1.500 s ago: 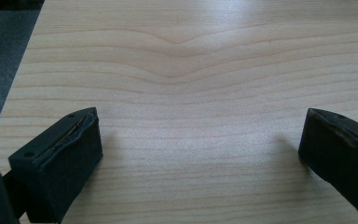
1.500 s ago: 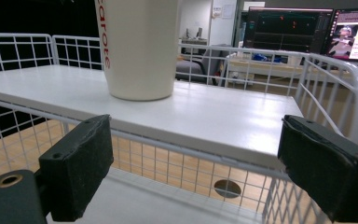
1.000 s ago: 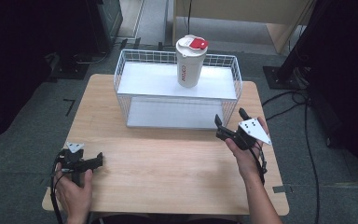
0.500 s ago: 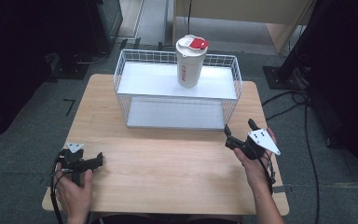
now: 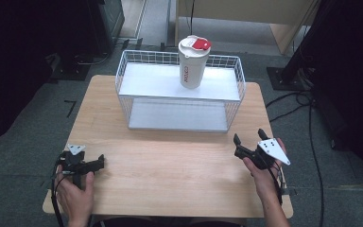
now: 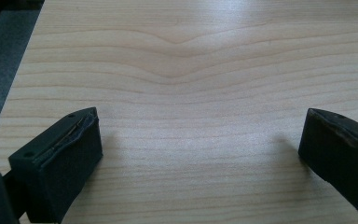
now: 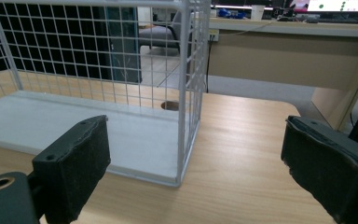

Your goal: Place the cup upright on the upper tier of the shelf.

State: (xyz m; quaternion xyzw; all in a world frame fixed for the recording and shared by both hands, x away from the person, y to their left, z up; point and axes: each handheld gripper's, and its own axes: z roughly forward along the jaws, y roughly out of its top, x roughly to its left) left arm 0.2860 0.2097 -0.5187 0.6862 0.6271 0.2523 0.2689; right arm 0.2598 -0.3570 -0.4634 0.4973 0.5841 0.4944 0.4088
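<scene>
One wire basket (image 5: 123, 75), one lidded cup (image 5: 193, 64), one table (image 5: 170, 170), two claws: left claw (image 5: 99, 163), right claw (image 5: 248, 138)

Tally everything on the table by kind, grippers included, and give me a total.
Wire basket: 1
White cup with a red and white lid, upright in the basket: 1
Handheld grippers: 2, the left gripper and the right gripper, both open and empty
Total: 4

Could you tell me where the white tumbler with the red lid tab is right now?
In the high view, the white tumbler stands upright on the top shelf of the white wire rack, right of centre, at the table's far side.
</scene>
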